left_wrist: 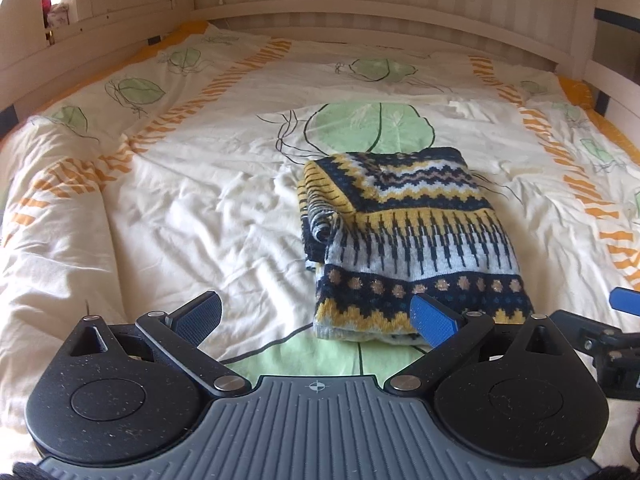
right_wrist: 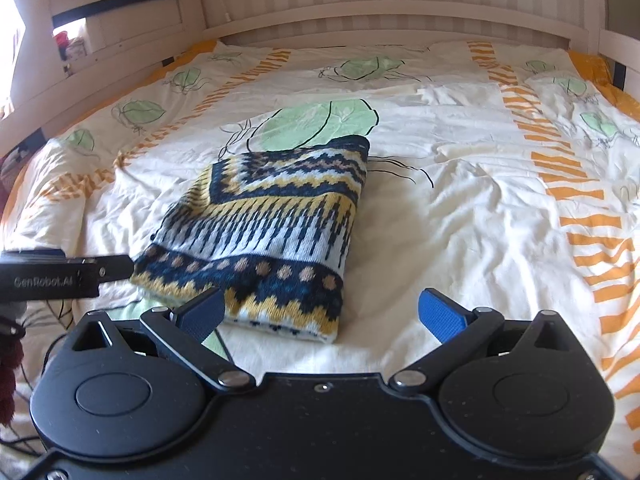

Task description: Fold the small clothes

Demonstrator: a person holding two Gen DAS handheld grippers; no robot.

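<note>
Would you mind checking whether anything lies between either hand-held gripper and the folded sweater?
Nothing visible does. Only bare duvet separates the open right hand-held gripper and left hand-held gripper from the sweater.

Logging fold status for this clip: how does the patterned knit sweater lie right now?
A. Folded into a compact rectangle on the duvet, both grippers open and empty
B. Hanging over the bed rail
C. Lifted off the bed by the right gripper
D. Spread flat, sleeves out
A: the sweater lies folded on the duvet, with the left gripper and right gripper open, holding nothing.
</note>
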